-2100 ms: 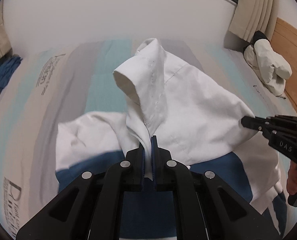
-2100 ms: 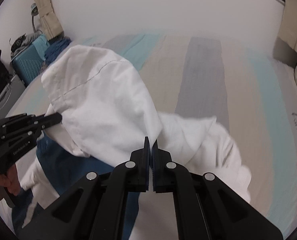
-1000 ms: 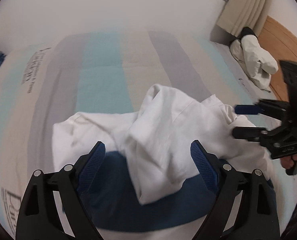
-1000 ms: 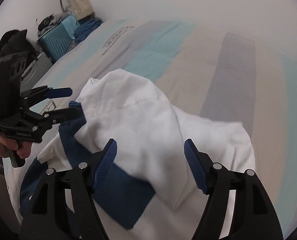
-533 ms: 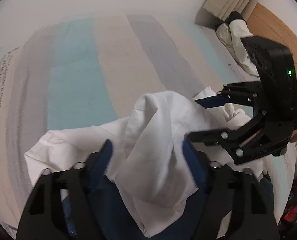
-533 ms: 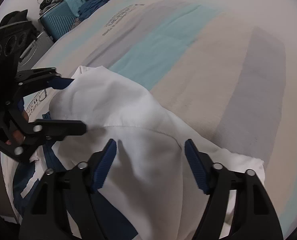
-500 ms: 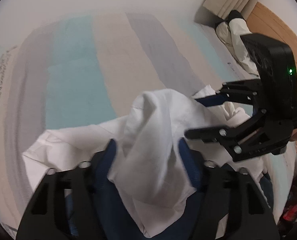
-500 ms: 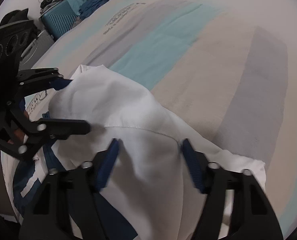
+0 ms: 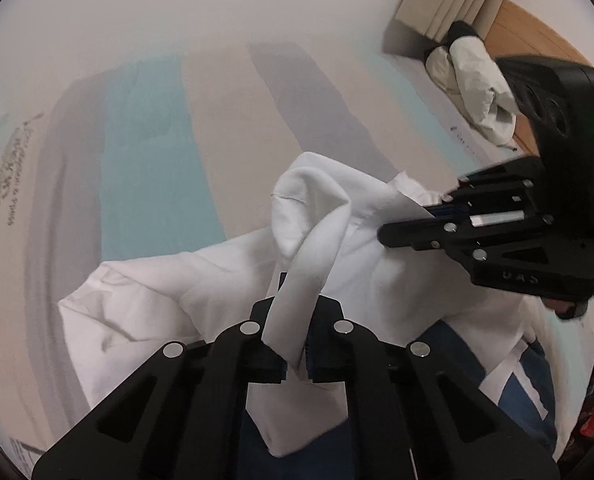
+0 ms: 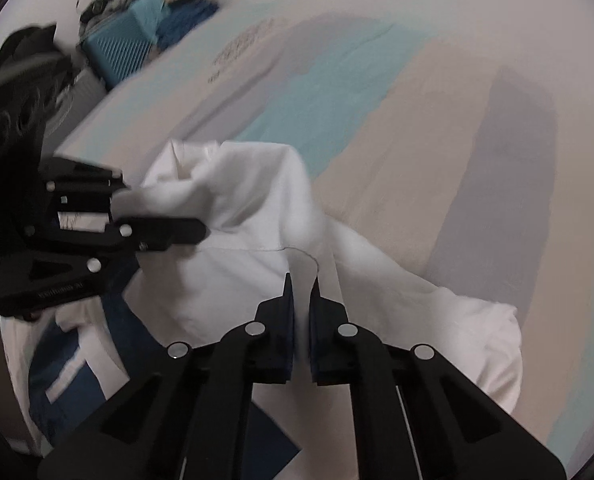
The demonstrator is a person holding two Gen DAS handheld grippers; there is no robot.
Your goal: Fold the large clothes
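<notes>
Left wrist view: tool tips buried in white garment.

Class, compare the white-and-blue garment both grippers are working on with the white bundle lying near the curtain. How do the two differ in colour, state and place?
The garment has blue panels; the bundle looks white with a dark top. The garment is pinched by the left gripper and right gripper, whose jaws have just closed on its cloth; the bundle lies untouched. The garment is close to the cameras, the bundle by the curtain. Both lie on the striped bed.
</notes>
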